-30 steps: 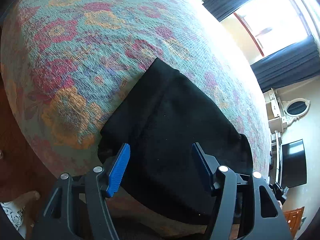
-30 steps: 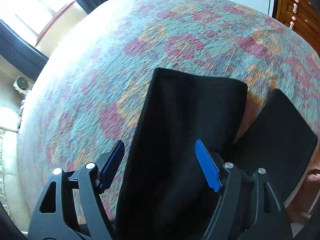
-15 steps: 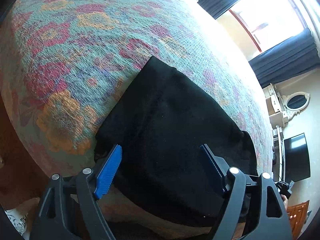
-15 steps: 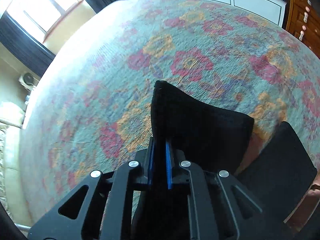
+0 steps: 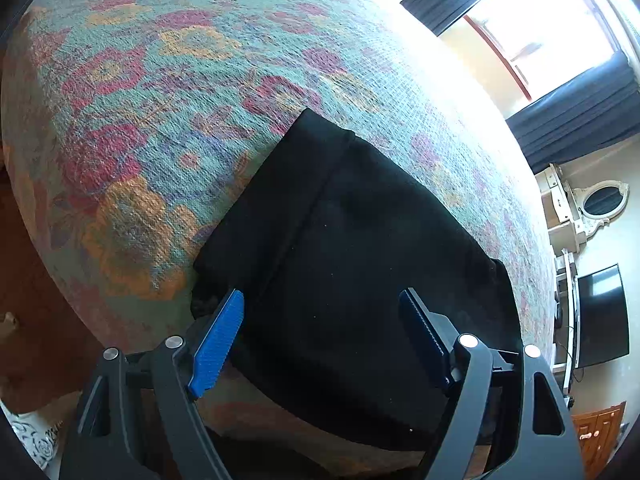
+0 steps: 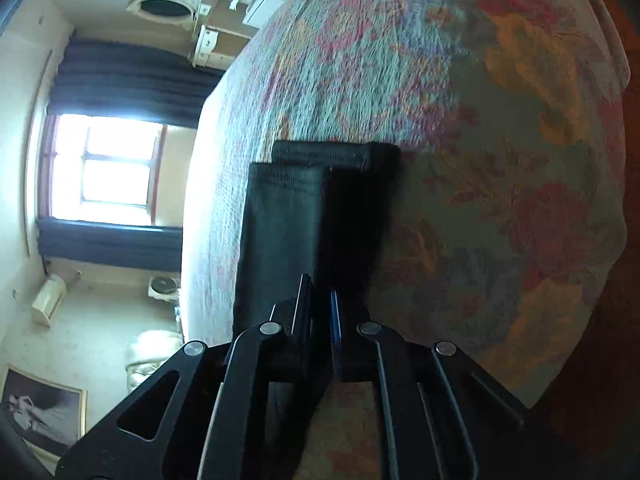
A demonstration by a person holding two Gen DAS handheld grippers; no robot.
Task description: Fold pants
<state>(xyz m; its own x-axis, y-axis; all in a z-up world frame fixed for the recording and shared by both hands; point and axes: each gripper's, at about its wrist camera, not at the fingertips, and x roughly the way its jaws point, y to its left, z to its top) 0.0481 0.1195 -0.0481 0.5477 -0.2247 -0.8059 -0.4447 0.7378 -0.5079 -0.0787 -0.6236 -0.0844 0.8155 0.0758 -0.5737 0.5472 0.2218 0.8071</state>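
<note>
Pants (image 5: pixel 360 264), black and folded flat, lie on a big bedspread (image 5: pixel 160 92) with red, orange and green flowers. They sit near the close edge of the bed.

In the left wrist view, the left gripper (image 5: pixel 320 328) hangs over the near part of the pants. Its jaws are wide apart, with blue pads (image 5: pixel 218 338) on the inside. The black cloth lies under the gap, but the pads do not press on it. A seam runs up the pants from near the left pad to the far corner.

In the right wrist view, the picture is tipped on its side and a bit blurry. The right gripper (image 6: pixel 321 320) has its jaws almost together, clamped on a thin fold of the pants (image 6: pixel 288 220). The jaws are opening a tiny bit, and the cloth is between them. The cloth runs away from the gripper as a long dark strip, and its far end lies on the bedspread (image 6: pixel 500 160).

Far off, a bright window (image 5: pixel 536 40) shines between dark curtains (image 5: pixel 580 116). A black screen (image 5: pixel 600 316) stands at the right of the left wrist view.
</note>
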